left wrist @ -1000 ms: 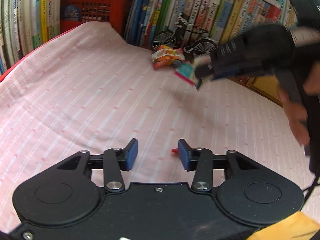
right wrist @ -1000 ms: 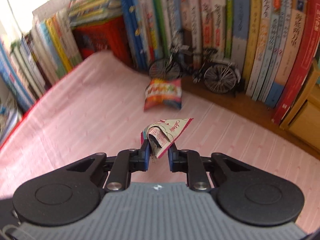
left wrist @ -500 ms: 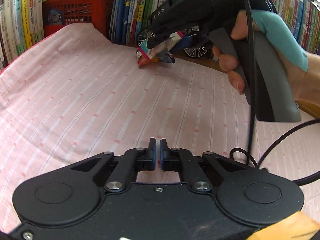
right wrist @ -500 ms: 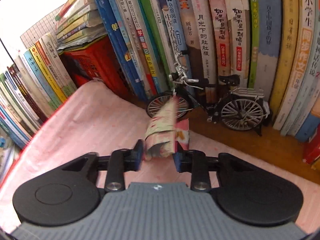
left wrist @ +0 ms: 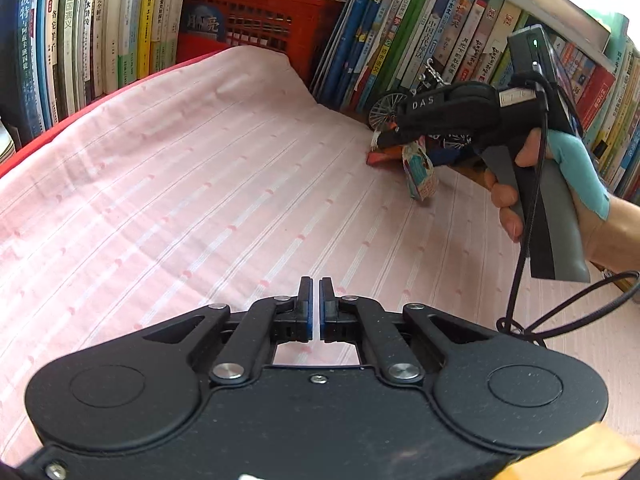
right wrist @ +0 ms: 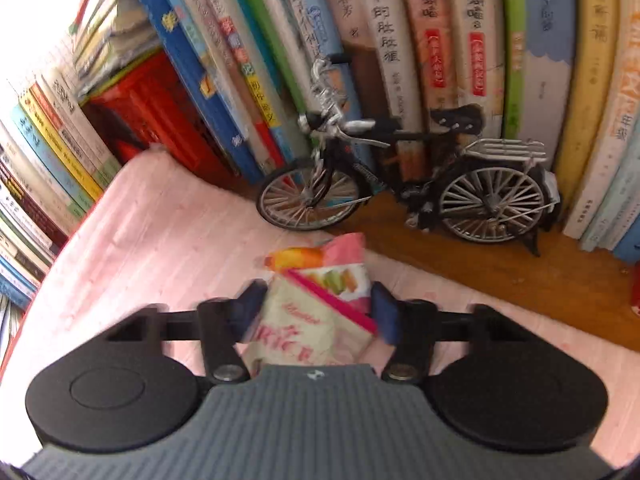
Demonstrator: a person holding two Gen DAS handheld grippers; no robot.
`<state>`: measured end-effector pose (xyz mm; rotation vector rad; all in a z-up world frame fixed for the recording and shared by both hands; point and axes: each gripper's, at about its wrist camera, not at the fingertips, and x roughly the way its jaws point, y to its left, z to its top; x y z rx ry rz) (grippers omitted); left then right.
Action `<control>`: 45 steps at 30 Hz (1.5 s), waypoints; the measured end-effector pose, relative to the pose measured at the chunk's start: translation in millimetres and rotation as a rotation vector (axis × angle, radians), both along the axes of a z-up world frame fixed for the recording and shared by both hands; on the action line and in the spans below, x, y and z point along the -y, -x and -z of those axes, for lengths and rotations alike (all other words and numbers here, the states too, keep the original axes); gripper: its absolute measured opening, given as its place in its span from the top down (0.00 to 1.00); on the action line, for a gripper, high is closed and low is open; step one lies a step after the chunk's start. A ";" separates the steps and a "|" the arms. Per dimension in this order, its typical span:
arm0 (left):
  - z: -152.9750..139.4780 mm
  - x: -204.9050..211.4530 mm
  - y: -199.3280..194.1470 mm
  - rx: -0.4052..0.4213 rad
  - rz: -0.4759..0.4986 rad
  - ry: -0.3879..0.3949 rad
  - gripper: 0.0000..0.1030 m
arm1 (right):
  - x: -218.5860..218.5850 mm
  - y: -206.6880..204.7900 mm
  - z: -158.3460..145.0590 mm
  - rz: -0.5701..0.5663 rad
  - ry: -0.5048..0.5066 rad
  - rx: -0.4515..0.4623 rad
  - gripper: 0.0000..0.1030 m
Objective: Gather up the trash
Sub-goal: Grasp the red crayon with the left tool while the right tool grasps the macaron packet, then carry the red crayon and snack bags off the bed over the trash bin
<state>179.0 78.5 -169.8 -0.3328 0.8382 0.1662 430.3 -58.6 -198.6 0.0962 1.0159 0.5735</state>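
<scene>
A crumpled white-and-pink snack wrapper [right wrist: 304,328] sits loose between the spread fingers of my right gripper [right wrist: 316,302], which is open. In the left wrist view this wrapper [left wrist: 418,170] dangles under the right gripper [left wrist: 390,140], just above the pink cloth. Right beyond it lies a second, orange-and-pink snack bag [right wrist: 316,256], seen as an orange-red edge [left wrist: 380,158] by the toy bicycle. My left gripper [left wrist: 314,306] is shut low over the cloth in the foreground, with nothing visible between its pads.
A pink striped cloth [left wrist: 200,180] covers the surface. A model bicycle [right wrist: 400,184] stands on a wooden ledge [right wrist: 500,276] before rows of books [right wrist: 400,40]. A red crate [left wrist: 260,20] sits at the back. A hand [left wrist: 508,200] and black cable [left wrist: 560,312] are on the right.
The right gripper carried the wrapper down toward the orange bag by the bicycle and its fingers have spread open. The left gripper closed earlier and stays shut.
</scene>
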 end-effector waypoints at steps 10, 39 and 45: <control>-3.6 31.1 -1.4 -0.009 0.101 -0.007 0.89 | 34.4 38.4 -37.2 0.017 -0.005 0.049 0.52; -4.9 113.6 -25.3 -0.102 0.132 -0.113 0.60 | 195.1 181.4 -66.3 0.316 0.018 -0.019 0.51; -31.3 115.1 -0.2 -0.070 0.192 -0.131 0.60 | 196.3 205.5 -83.2 0.340 0.010 0.001 0.51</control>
